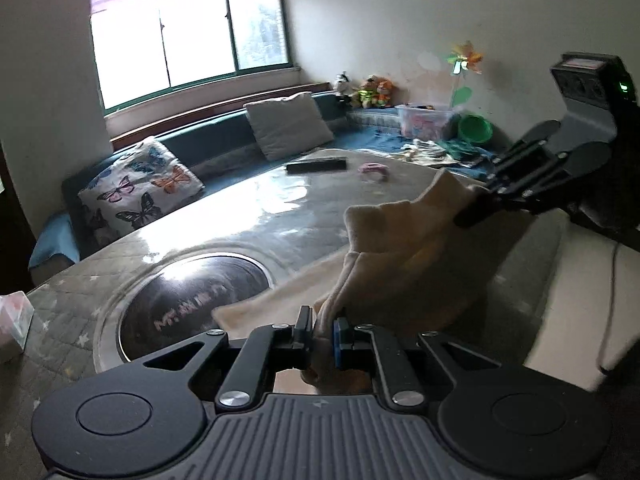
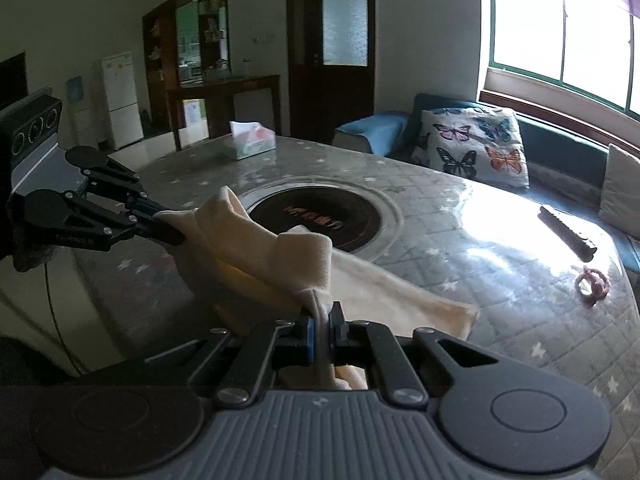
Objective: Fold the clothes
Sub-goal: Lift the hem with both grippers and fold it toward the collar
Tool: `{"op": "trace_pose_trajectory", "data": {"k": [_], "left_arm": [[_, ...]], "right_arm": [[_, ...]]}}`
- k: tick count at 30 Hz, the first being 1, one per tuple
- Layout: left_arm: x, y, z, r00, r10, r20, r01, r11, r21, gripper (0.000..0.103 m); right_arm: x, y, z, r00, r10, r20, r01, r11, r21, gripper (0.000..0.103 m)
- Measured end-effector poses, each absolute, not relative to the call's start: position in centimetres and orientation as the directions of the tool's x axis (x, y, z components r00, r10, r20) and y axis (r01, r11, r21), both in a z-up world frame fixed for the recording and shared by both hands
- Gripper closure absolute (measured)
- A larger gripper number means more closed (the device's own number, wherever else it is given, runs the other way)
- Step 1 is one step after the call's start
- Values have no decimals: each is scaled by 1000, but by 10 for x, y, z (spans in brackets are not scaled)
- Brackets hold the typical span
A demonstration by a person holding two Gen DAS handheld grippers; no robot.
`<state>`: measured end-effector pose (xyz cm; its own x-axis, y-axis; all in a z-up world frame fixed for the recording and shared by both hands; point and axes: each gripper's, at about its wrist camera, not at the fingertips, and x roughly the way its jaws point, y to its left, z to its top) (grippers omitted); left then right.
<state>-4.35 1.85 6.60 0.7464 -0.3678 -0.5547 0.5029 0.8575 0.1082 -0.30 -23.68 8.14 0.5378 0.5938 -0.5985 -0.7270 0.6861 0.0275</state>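
A cream fleece garment (image 1: 404,248) hangs between my two grippers above the table, with its lower part trailing on the tabletop (image 2: 384,296). My left gripper (image 1: 323,332) is shut on one edge of it; it also shows in the right wrist view (image 2: 168,224) at the left. My right gripper (image 2: 321,330) is shut on another edge; in the left wrist view it (image 1: 472,212) comes in from the right, pinching the cloth.
The grey quilted table (image 2: 480,216) has a round black inset plate (image 2: 320,216) in the middle. A tissue box (image 2: 250,140), a black remote (image 2: 566,232) and a pink hair tie (image 2: 592,284) lie on it. A sofa with butterfly cushion (image 1: 140,192) runs behind.
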Motion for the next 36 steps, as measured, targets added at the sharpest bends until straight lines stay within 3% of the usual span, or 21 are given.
{"op": "trace_pose_trajectory", "data": {"k": [9, 15, 23, 27, 29, 32, 36], "left_arm": [[72, 21, 21, 679, -309, -666, 447, 894, 40, 92], [108, 30, -14, 629, -308, -714, 406, 913, -36, 89], [111, 36, -4, 658, -285, -697, 365, 930, -36, 89], [118, 38, -5, 672, -236, -702, 325, 946, -7, 79], [119, 42, -5, 683, -202, -702, 292, 956, 9, 76], [117, 46, 5, 718, -159, -678, 242, 970, 29, 76], [111, 36, 25, 741, -221, -634, 272, 962, -18, 77]], "right_arm": [[102, -213, 47, 501, 535, -680, -685, 726, 67, 97], [143, -210, 3, 487, 501, -715, -619, 776, 122, 95], [149, -219, 0, 523, 532, -666, -599, 785, 156, 94], [160, -218, -10, 550, 485, -680, -552, 822, 140, 77], [161, -227, -11, 552, 485, -679, -530, 832, 164, 74], [150, -237, 5, 603, 465, -648, -512, 849, 133, 74], [136, -238, 24, 636, 480, -605, -531, 841, 109, 75]]}}
